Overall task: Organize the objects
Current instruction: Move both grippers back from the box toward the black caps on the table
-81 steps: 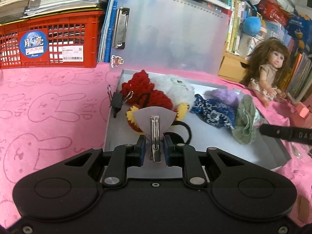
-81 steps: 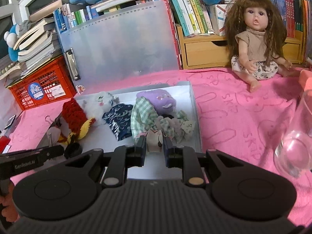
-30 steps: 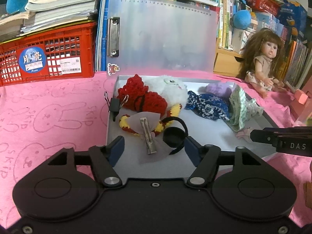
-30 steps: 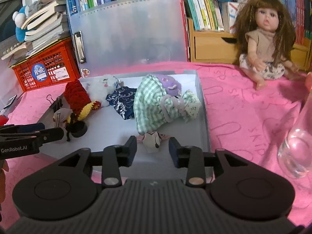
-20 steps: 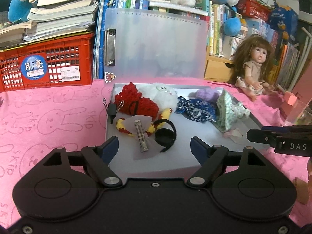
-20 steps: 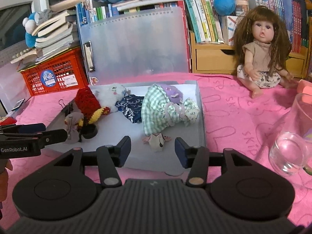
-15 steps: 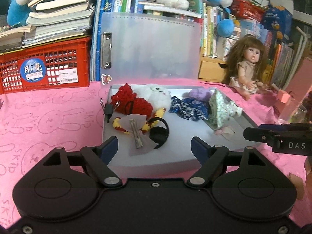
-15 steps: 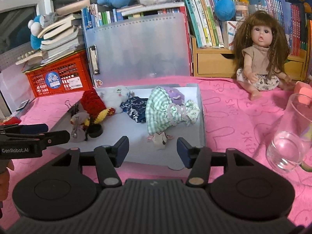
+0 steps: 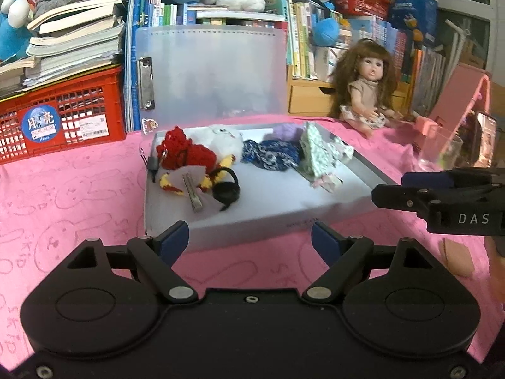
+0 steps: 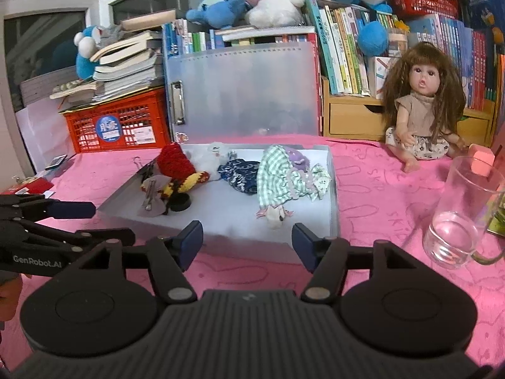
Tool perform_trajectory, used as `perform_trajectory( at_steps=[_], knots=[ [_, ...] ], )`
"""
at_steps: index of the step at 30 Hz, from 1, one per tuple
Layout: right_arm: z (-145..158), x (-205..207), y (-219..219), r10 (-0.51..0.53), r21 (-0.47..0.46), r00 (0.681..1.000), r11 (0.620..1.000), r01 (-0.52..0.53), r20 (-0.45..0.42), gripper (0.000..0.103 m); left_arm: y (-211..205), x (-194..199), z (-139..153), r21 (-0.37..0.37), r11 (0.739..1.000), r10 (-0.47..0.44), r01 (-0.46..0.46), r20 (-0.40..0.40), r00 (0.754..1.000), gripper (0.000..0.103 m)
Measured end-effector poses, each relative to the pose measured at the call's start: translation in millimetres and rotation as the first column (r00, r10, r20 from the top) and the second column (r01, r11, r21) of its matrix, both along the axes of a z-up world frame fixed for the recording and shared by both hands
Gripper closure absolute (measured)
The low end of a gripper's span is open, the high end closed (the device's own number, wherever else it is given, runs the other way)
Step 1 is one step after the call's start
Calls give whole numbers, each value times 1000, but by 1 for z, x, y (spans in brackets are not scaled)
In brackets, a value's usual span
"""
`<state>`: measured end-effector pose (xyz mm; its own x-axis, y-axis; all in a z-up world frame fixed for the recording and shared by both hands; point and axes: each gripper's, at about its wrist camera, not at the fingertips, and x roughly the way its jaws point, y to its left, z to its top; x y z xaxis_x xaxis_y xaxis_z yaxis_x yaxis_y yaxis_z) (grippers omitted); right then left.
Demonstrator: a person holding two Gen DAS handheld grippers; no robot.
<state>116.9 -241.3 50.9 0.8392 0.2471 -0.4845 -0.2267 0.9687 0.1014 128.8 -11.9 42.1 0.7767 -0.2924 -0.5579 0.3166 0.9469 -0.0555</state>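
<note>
Tray (image 9: 252,224) sits mid-bench on the pink cloth, holding clip (image 9: 193,192), band (image 9: 225,191) and scrunchies (image 9: 315,154). Both claws, left (image 9: 249,241) and right (image 10: 247,241), have just been opening, nothing between their jaws, at its near edge. A careless reach could snag the near wall and shove the tray, or knock the glass (image 10: 457,218) at right.

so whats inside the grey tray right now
In the grey tray: a red knitted toy, white fluffy toy, metal hair clip, black hair tie, blue patterned scrunchie and green checked cloth. The cloth covers part of a purple piece; anything beneath is hidden.
</note>
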Motion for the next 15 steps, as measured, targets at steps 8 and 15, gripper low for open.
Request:
perform_trajectory(
  at_steps=[8,15],
  knots=[
    [-10,-32,8,36,-29,999,999,-35,20,26,-1,-24,-12,-9,999,-34,34,-41,999,19],
    [-13,-59,10,55,-10,998,998,-54,31,24,1,-44,-19,-25,998,-53,51,-63,997,19]
  ],
)
